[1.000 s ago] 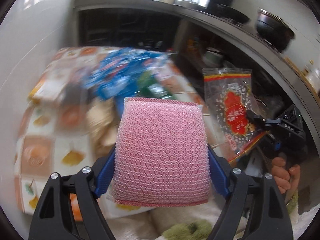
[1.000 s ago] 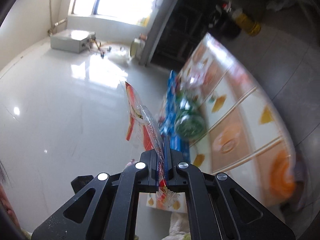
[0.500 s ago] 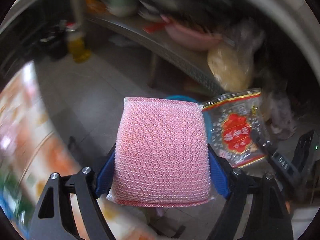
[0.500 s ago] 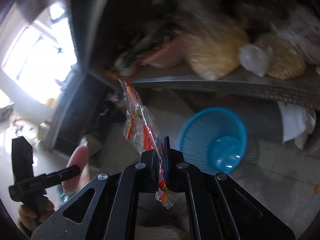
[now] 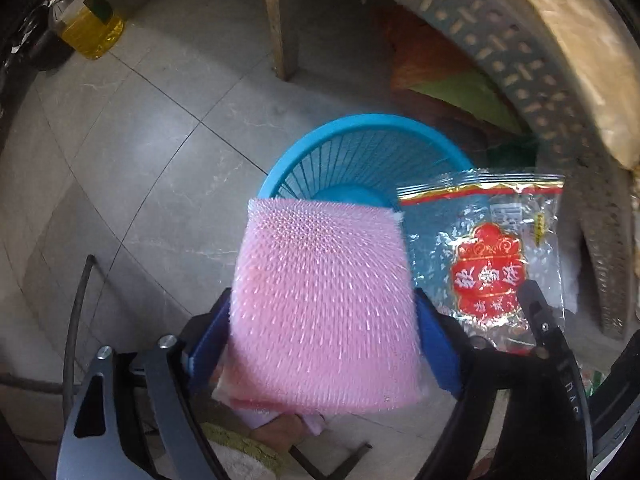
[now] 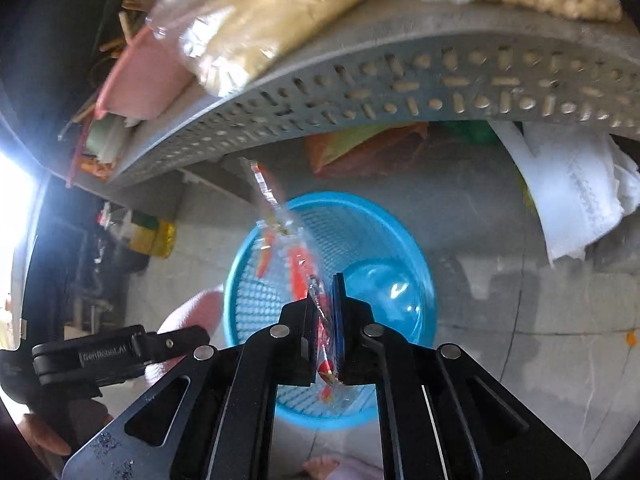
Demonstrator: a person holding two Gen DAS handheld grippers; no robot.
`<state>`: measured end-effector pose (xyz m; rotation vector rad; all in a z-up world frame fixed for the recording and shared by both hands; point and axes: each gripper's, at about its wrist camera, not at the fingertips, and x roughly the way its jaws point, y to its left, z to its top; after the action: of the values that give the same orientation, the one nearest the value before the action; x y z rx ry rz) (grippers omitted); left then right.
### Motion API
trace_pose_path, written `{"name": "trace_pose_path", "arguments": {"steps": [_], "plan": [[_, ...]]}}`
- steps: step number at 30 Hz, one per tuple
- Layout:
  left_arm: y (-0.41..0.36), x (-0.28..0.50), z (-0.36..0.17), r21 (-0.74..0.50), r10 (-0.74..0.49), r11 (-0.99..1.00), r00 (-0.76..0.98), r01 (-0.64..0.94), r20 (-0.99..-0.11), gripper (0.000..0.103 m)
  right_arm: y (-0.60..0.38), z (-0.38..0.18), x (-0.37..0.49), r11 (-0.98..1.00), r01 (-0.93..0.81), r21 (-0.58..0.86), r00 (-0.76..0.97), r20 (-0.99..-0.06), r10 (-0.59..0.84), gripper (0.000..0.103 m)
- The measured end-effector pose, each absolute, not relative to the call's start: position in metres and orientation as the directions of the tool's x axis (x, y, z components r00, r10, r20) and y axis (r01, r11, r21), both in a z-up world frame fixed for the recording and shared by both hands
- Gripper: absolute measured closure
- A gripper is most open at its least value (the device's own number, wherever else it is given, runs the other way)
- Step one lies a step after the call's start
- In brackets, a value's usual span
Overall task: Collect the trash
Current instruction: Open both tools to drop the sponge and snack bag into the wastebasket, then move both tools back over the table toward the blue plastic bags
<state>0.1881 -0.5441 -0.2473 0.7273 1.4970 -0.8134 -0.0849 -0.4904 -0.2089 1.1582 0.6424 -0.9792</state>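
Left gripper (image 5: 324, 344): jaws just widened, pink sponge (image 5: 324, 304) between them hides pad contact, over blue basket (image 5: 360, 152). Right gripper (image 6: 325, 300): jaws just parted, clear red-printed wrapper (image 6: 298, 258) loose in the gap above the basket, lower end cut off.

1. The scouring pad (image 5: 324, 312) is pink, a coarse knitted mesh, rough with a faint sheen.
2. The wrapper (image 5: 488, 256) is clear, glossy, crinkled plastic film with red print.
3. The basket (image 6: 360, 232) is smooth blue plastic lattice.
4. The floor (image 5: 132, 152) is grey tile, dull and lightly marbled.
5. The shelf (image 6: 400, 80) is matt grey, perforated.
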Motion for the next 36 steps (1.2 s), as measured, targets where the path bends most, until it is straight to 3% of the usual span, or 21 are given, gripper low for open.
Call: {"name": "trace_pose_path", "arguments": {"steps": [1,3,13,19,23,26,31,36], "plan": [[-0.544,0.190,-0.249,-0.058,-0.010,0.557,-0.063,0.829,-0.998,0.012,-0.492,-0.215,-0.083,0.090,0.895,0.437,0.443,-0.846,-0.297,0.068],[-0.543,0.189,-0.248,-0.053,-0.021,0.553,-0.049,0.832,-0.999,0.011,-0.492,-0.221,-0.082,0.094,0.904,0.416,0.424,-0.852,-0.306,0.063],[-0.529,0.182,-0.191,-0.103,-0.127,0.557,-0.038,0.824,-0.991,0.010,-0.472,-0.197,-0.101,0.139,0.919,0.369,0.394,-0.849,-0.352,0.060],[-0.489,0.172,-0.096,-0.177,-0.319,0.527,0.000,0.831,-0.948,0.010,-0.440,-0.141,-0.118,0.244,0.901,0.359,0.430,-0.807,-0.403,0.056],[-0.429,0.163,-0.022,-0.245,-0.477,0.497,0.026,0.833,-0.878,0.010,-0.415,-0.097,-0.117,0.353,0.868,0.349,0.483,-0.759,-0.437,0.048],[-0.371,0.150,0.024,-0.228,-0.554,0.503,0.109,0.834,-0.825,0.010,-0.391,-0.056,-0.110,0.461,0.829,0.317,0.534,-0.696,-0.480,0.036],[-0.281,0.124,0.053,-0.200,-0.589,0.526,0.184,0.827,-0.787,0.009,-0.346,0.008,-0.082,0.652,0.734,0.190,0.615,-0.593,-0.520,0.012],[-0.174,0.116,0.058,-0.211,-0.581,0.631,0.274,0.747,-0.767,0.006,-0.301,0.047,-0.042,0.794,0.595,0.125,0.691,-0.583,-0.426,0.008]]}}
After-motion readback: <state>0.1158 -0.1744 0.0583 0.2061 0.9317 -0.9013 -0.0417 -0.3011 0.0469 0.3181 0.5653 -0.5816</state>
